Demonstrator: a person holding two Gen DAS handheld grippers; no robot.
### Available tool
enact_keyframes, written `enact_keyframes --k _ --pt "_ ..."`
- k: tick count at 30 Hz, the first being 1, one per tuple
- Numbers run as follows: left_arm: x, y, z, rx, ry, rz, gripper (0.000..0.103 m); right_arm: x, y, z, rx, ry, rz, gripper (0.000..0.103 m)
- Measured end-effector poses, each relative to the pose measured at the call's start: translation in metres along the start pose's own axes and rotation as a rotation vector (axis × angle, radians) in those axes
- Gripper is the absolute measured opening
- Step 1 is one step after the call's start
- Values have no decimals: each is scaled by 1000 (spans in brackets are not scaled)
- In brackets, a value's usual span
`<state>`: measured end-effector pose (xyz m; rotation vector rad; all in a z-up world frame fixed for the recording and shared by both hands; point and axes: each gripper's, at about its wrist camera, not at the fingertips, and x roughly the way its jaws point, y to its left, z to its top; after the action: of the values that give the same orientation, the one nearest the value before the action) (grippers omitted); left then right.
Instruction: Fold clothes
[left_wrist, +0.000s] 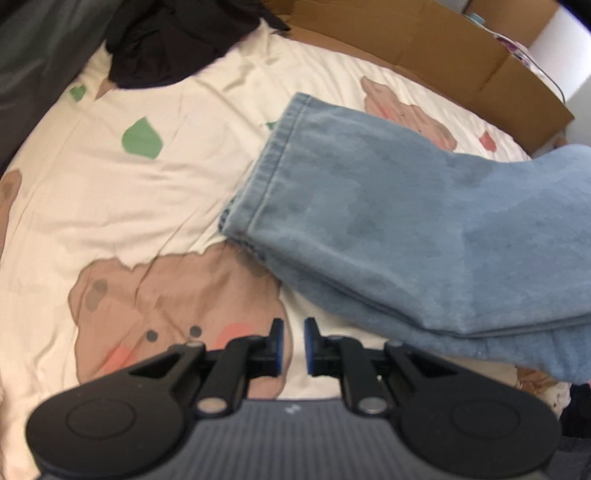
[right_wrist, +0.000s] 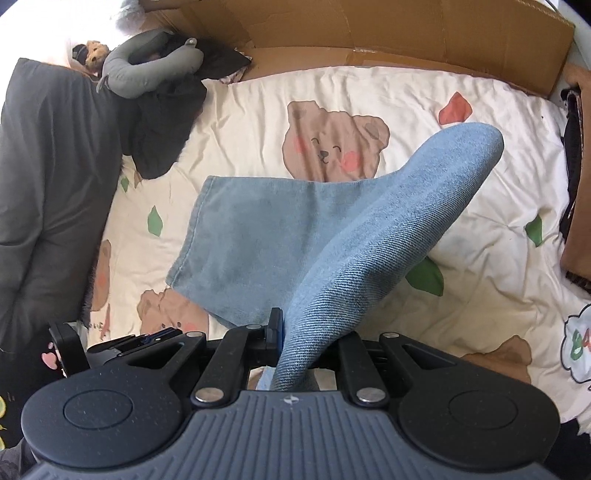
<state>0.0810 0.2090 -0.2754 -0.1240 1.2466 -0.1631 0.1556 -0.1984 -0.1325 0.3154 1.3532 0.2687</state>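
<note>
Between the right tongs (right_wrist: 295, 332), a fold of the light blue jeans (right_wrist: 258, 240) is being pinched and lifted, arching up and away to the right. Ahead of those tongs and to their left, the rest of the jeans is lying flat on the bear-print bed sheet (right_wrist: 480, 295), long axis running leftward to the hemmed leg ends. Cardboard (right_wrist: 369, 33) is walling the bed's far edge; dark clothes (right_wrist: 166, 122) are piled far left. Bare sheet is lying open ahead of the left tongs (left_wrist: 294, 345), which are hovering empty, jaws narrowly parted, with the jeans (left_wrist: 406, 221) just to their right.
</note>
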Motion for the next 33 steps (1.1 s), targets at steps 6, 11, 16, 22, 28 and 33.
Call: enact_keyframes --k 6,11,16,22,28,33 --pt "-5 4 -4 -18 -15 -23 11 6 15 3 -1 0 -34 8" --pt "-9 11 -3 -38 -30 -30 14 11 26 4 -3 2 -57 8" --pt "-9 23 -5 -72 -24 -23 14 17 38 10 -30 12 -89 8" --pt "-12 35 -9 -104 -34 -24 14 24 53 14 -40 14 -103 8" --pt "-12 41 -18 -108 -40 -36 14 48 79 20 -83 17 -120 9" --pt "-11 51 -27 -101 -35 -40 14 70 101 26 -119 19 -134 9"
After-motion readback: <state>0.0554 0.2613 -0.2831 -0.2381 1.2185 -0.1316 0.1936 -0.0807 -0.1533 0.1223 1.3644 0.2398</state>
